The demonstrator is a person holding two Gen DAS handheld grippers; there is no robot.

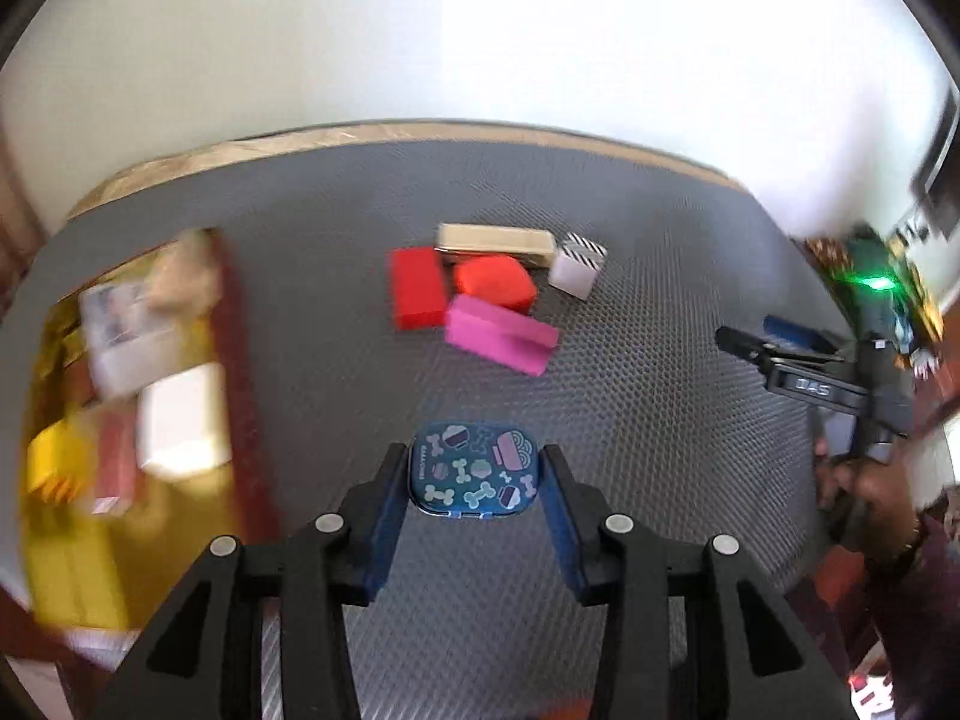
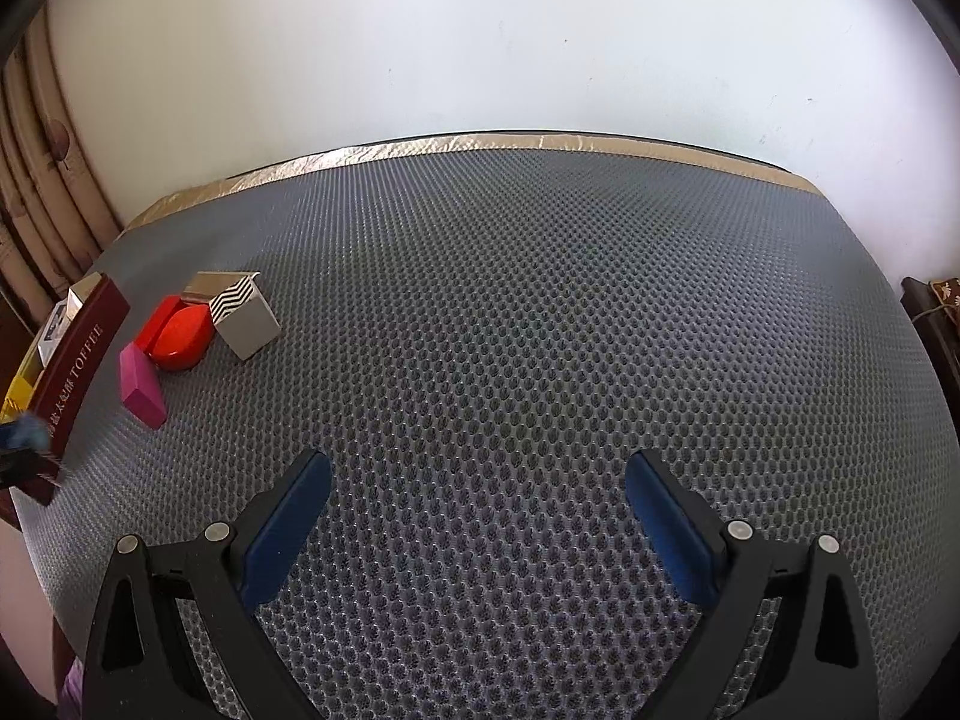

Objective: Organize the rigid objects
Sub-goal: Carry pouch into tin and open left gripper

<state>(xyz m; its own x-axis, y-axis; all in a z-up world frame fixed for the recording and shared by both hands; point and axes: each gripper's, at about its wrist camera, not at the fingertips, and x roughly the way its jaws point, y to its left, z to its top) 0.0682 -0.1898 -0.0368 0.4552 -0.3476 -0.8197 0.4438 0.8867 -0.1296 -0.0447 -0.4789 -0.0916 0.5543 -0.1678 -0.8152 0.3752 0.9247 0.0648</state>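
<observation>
Your left gripper (image 1: pixel 474 483) clamps the blue patterned tin (image 1: pixel 472 473), near the pink block (image 1: pixel 501 333); your right gripper (image 2: pixel 477 501) gapes empty.

Both wrist cameras look steeply down along their fingers across the grey surface (image 2: pixel 540 300) toward the white wall. The left view sits close above a blue tin (image 1: pixel 472 473). Both share the box cluster: at 12 o'clock left, 10 o'clock right, around the pink box (image 1: pixel 501 333) (image 2: pixel 142 384).

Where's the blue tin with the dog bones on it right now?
In the left wrist view the blue tin sits low at centre between the left gripper's jaws, nearer than the pink box, with the toffee box to its left.
</observation>
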